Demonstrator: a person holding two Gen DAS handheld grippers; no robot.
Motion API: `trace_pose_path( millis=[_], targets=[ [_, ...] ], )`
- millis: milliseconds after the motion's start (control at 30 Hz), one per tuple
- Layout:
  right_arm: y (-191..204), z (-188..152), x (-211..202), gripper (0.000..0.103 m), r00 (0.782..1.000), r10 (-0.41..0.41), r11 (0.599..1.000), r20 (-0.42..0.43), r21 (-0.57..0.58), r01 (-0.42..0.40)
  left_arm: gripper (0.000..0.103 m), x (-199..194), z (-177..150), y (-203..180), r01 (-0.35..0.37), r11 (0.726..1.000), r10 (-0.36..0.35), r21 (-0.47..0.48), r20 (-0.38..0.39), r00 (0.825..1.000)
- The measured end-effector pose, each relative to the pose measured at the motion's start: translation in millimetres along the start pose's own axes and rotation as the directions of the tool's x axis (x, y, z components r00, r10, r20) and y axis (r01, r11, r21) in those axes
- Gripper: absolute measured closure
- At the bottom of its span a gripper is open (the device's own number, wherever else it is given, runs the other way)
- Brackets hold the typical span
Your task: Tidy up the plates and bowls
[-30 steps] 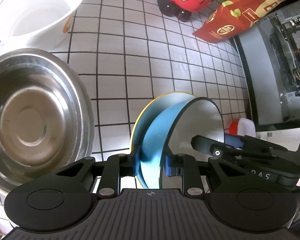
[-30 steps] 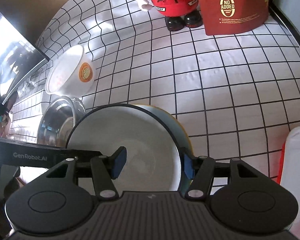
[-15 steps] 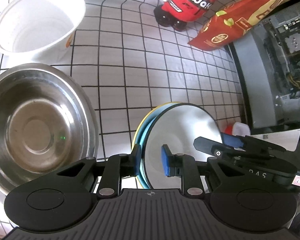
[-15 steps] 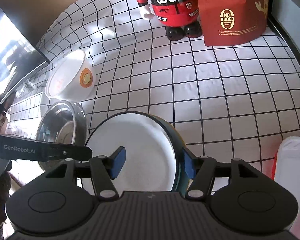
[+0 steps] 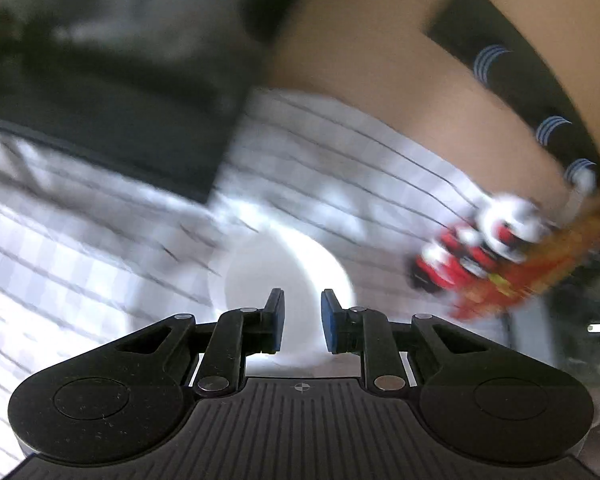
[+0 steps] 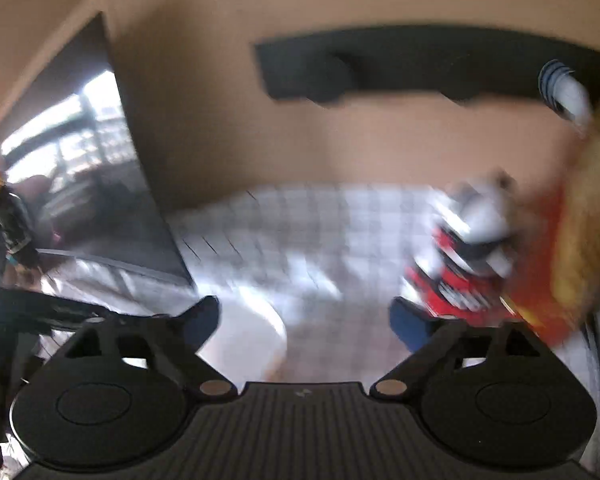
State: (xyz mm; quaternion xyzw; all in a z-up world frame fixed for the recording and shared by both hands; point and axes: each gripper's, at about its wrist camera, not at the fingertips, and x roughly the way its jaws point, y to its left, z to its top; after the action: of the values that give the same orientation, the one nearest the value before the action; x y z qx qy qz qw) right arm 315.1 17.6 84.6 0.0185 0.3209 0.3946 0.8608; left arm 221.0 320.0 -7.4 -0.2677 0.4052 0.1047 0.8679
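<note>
Mostly motion-blurred, white bowl (image 5: 284,280) indistinct behind gripper (image 5: 302,322)

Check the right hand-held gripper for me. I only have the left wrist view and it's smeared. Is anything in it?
Observer: Nothing. The right hand-held gripper has just been opening. Its jaws stand wide apart, with only the white black-gridded tabletop showing between them.
Operator: Any plate in that view?
Observer: None that I can make out, though the frame is blurred. Only an edge of the white round bowl shows, just inside the gripper's left finger. It lies on the tabletop and is not gripped.
</note>
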Motion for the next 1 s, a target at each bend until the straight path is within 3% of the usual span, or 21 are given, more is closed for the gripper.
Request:
trace_pose_path(
  millis=[67,167,300,367,500,700,1000],
  targets=[
    [15,6,37,0.000,0.999,-0.017,0.999,-0.038,-0.052,0.015,0.080,17,5,11,-0.065,0.998,0.065,-0.001,0.000,0.998],
    [24,-8,103,0.000,0.979,-0.130,0.983,-0.158,-0.147,0.107,0.080,53,2,20,-0.092,0.996,0.092,0.007,-0.056,0.994],
    [0,-30,168,0.000,0.927,0.031,1.000,-0.375,0.012,-0.028,0.080,89,-3,35,-0.132,0.991,0.128,-0.038,-0.087,0.988],
    [-15,-37,195,0.001,0.895,0.121,0.989,-0.428,0.129,-0.072,0.080,99,-2,44,-0.139,0.988,0.132,-0.068,-0.093,0.987],
    [-34,-42,235,0.001,0.862,0.220,0.961,-0.457,0.252,-0.111,0.080,114,0,53,-0.118,0.989,0.109,-0.092,-0.093,0.990],
    [-32,-55,276,0.001,0.812,0.220,0.965,-0.541,0.241,-0.101,0.080,136,-5,74,-0.048,0.982,0.023,-0.183,-0.139,0.990],
    [-32,-61,281,0.000,0.802,0.228,0.963,-0.553,0.250,-0.101,0.079,154,-6,82,-0.002,0.975,-0.039,-0.220,-0.181,0.983]
  ],
)
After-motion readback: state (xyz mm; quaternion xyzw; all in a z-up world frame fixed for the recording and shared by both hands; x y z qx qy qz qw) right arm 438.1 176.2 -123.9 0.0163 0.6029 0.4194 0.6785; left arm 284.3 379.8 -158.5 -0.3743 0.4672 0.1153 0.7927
